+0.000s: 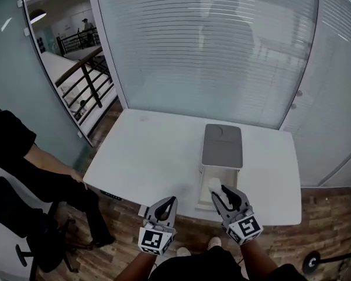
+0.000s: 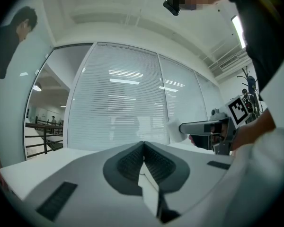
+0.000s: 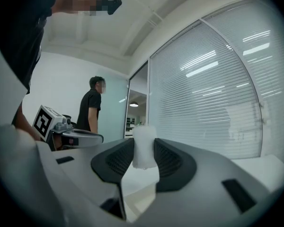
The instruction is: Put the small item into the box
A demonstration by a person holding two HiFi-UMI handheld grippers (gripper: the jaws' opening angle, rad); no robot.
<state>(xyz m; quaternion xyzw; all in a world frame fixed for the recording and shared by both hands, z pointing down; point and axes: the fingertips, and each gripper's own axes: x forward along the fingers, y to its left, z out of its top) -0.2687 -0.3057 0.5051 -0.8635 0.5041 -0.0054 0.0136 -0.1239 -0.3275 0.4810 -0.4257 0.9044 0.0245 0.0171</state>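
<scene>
Pads of the right gripper clamp the small white item upright. In the head view it hovers lower centre-right, over the near end of the box. The left gripper, jaws pressed together and empty, sits lower centre at the table edge.

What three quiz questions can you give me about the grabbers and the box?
1. True or false: the left gripper has its jaws shut with nothing between them.
2. The right gripper holds: A) a small white item; B) a red ball; C) nothing.
3. What colour is the lid of the box?
Key: 1 true; 2 A; 3 grey.
</scene>
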